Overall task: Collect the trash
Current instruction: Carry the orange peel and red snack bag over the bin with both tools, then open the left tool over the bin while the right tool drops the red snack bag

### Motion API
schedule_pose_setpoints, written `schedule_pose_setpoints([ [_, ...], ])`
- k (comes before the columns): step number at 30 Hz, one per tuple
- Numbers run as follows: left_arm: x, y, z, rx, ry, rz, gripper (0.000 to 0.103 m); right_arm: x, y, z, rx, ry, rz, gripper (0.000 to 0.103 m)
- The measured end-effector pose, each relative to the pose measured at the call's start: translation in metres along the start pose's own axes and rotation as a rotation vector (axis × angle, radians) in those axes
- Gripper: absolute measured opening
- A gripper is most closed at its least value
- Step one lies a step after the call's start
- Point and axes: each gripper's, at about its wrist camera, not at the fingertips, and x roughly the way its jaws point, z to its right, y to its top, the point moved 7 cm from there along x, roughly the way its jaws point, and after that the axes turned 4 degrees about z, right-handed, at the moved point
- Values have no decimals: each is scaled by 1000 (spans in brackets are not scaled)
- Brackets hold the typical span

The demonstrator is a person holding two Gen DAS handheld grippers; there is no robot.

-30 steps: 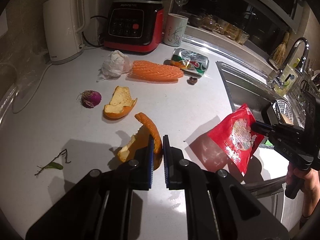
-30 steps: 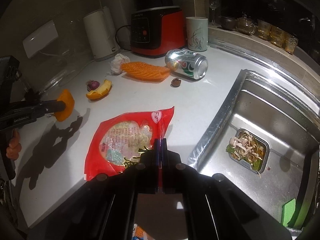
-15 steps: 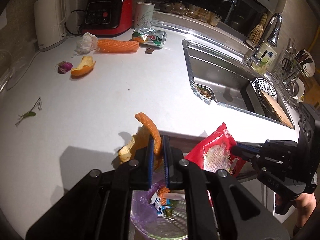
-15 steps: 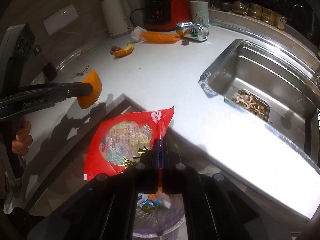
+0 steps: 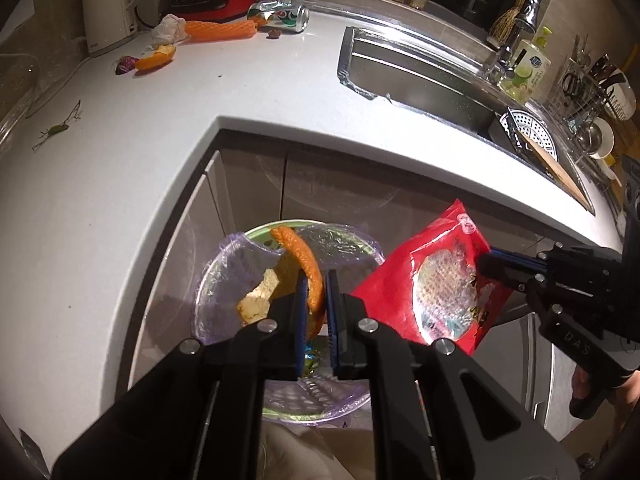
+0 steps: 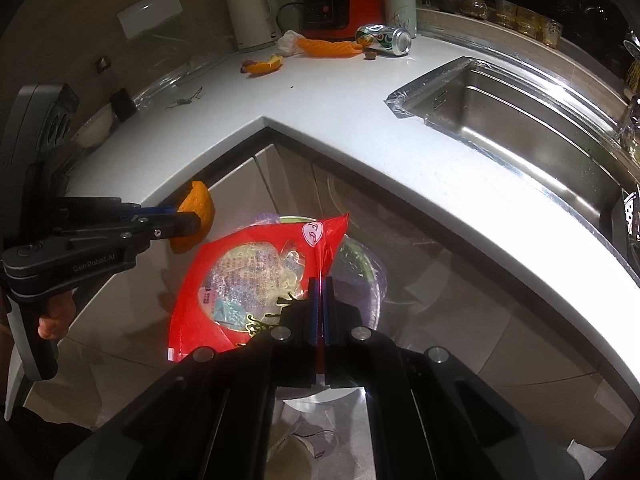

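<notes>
White kitchen counter [image 5: 132,168] with inset steel sink [image 6: 516,120], cabinets below. On floor at counter corner: round bin [image 5: 224,280] lined with clear bag, some wrappers inside. Left gripper [image 5: 316,300] above bin, jaws clamped on orange peel [image 5: 304,264]. Right gripper [image 6: 319,304] beside it, jaws fully closed on red snack packet [image 6: 248,280], over bin rim. Drink can [image 5: 280,14] and other scraps at counter rear.

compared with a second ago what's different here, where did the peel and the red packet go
Both tools pulled back off the counter and now hang over the lined trash bin on the floor. The left tool carried the orange peel along, the right tool the red packet. Both grips are unchanged; the other scraps on the counter stayed put.
</notes>
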Motion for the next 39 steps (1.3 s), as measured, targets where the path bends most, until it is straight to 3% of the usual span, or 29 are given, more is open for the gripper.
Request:
schedule_pose_setpoints([
  [15,112,-64,-2,11,-22,-181,12,-8,-17,30,26,-89,-61,3],
  [18,123,-69,-8,-1,-12,-193,40,-4,-17,28,13,-94,-73,3],
  [20,124,-68,-11,4,8,-170,50,-2,-18,27,6,-96,-80,3],
  [25,116,-62,-13,4,13,-163,53,3,-17,27,0,-97,-84,3],
  [29,83,-49,-14,1,28,-114,56,16,-19,31,-2,-103,-94,3],
  [32,47,-38,-13,8,62,-50,69,40,-25,33,5,-90,-115,3],
  [35,15,-30,-10,41,106,1,72,70,-35,29,15,-52,-141,3],
  [39,-8,-18,-17,15,145,11,73,116,-53,12,12,2,-186,3],
])
